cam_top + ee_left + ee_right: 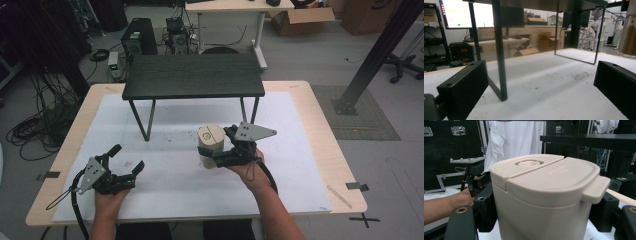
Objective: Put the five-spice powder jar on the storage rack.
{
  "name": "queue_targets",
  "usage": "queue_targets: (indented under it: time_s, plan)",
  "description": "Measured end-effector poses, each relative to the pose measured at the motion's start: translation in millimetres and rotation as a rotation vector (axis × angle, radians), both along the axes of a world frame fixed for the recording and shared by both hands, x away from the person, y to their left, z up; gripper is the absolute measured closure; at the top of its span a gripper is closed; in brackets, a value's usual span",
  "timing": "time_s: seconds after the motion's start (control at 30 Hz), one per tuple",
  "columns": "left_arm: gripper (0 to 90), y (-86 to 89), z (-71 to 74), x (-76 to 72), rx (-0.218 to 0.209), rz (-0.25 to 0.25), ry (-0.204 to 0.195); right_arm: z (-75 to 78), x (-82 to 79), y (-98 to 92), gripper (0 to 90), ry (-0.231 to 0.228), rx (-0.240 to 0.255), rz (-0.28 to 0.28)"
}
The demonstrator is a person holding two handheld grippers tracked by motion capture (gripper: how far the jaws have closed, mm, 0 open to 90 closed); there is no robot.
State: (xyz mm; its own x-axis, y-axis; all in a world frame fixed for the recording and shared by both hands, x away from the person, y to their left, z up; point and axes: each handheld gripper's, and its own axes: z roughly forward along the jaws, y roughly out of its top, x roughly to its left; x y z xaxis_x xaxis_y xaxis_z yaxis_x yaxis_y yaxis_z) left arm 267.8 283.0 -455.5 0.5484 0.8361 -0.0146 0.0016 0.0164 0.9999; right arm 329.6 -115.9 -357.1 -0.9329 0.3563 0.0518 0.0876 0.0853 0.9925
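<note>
High view: right hand-held gripper (212,150) pinches beige lidded canister (210,142) over the white surface (175,180) before the black stand (192,76), left hand-held gripper (127,159) spread, empty, low; left gripper view: jaws wide apart; right gripper view: jaws clamp canister (544,202) sides.

Both grippers, left gripper (127,159) and right gripper (216,145), are black, each with a grey three-cornered plate and a black cable; forearms are bare.
</note>
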Motion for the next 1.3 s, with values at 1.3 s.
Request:
queue_targets:
  time_s: [1.3]
  plan:
    - [0.2,0.0,0.0,-0.4,0.003,0.001,-0.003,60.6,5.4,-6.8,23.8,-0.008,0.008,-0.091]
